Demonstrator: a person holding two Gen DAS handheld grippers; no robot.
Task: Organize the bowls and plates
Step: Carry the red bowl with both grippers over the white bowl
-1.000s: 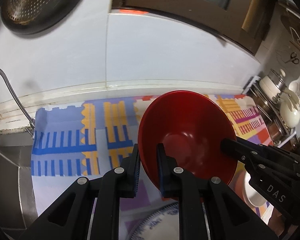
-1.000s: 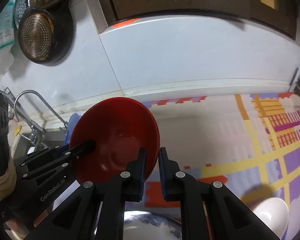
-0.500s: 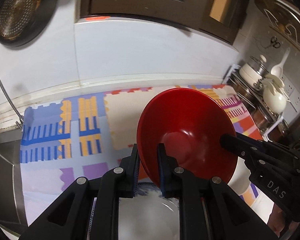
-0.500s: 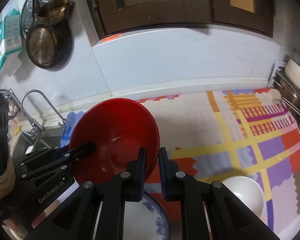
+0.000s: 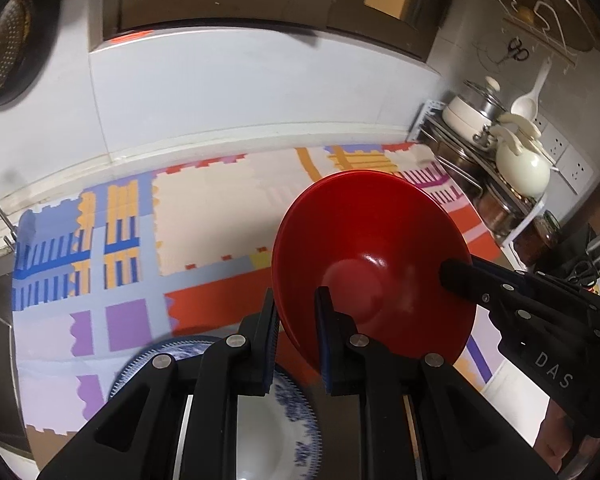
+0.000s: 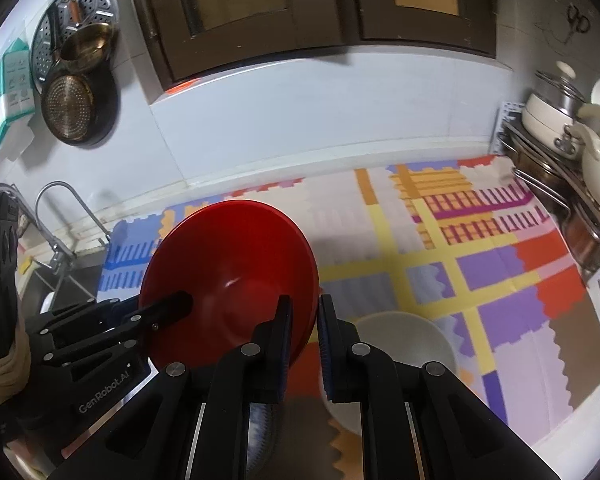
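A glossy red bowl (image 5: pixel 374 256) hangs tilted above the counter, held from both sides. My left gripper (image 5: pixel 296 336) is shut on its left rim, and my right gripper (image 6: pixel 302 334) is shut on the opposite rim of the same red bowl (image 6: pixel 230 280). Each view shows the other gripper's black finger reaching into the bowl. Under the left gripper a blue-and-white plate (image 5: pixel 284 412) lies on the mat, partly hidden by the fingers. A white bowl (image 6: pixel 408 344) sits on the mat just below and right of the right gripper.
A colourful patterned mat (image 6: pixel 460 256) covers the counter. A rack with pots and a cream kettle (image 5: pixel 522 164) stands at the right end. A faucet (image 6: pixel 56 216) and sink lie at the left. Pans hang on the tiled wall (image 6: pixel 80 108).
Both grippers have carried the red bowl to the right along the counter, still gripping it. The plate and the white bowl have come further into view beneath them.
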